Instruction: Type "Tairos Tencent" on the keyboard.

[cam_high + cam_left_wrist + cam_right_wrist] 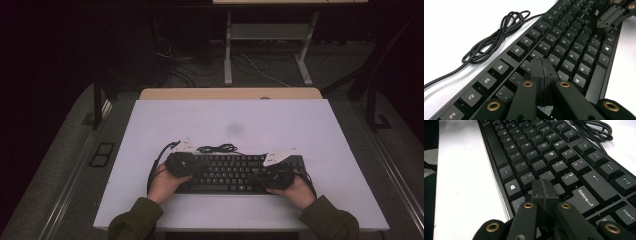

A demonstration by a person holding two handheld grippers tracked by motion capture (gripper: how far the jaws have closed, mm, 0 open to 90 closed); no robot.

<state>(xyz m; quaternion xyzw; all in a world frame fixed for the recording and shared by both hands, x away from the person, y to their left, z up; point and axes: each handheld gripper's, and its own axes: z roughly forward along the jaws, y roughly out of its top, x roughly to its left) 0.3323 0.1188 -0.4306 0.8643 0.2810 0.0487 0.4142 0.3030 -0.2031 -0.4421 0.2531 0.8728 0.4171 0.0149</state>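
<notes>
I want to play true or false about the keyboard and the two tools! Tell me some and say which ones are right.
1. The keyboard is black. True.
2. The left tool has its jaws wide open. False: the jaws are pressed shut together, with nothing between them.
3. A bundled black cable lies on the white table beside the keyboard. True.
4. The right tool is over the end of the keyboard with the Enter key. True.
5. The right tool is squeezing the cable. False: its jaws are shut on nothing, above the keys.
6. The keyboard hangs off the table's edge. False: it lies fully on the table.
</notes>
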